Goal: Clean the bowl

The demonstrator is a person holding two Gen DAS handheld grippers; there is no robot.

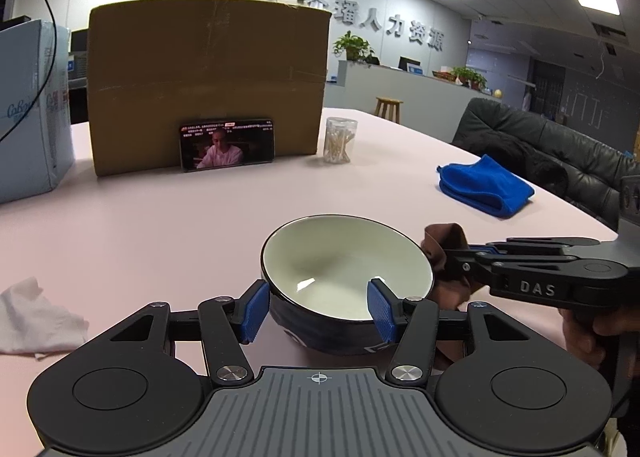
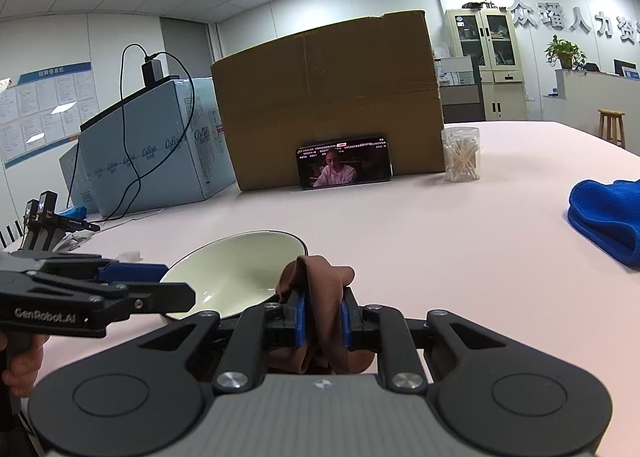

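Blue-padded fingers of the left gripper (image 1: 318, 307) pinch the near wall of the tilted bowl (image 1: 348, 269) on the pink table (image 1: 200, 225), apparently steadying it, while the right gripper (image 2: 323, 321), clamping a brown cloth (image 2: 320, 277), nears its rim to wipe.

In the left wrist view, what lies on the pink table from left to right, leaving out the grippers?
Light blue carton → white crumpled tissue → cardboard box with the phone leaning on it → jar of cotton swabs → blue cloth.
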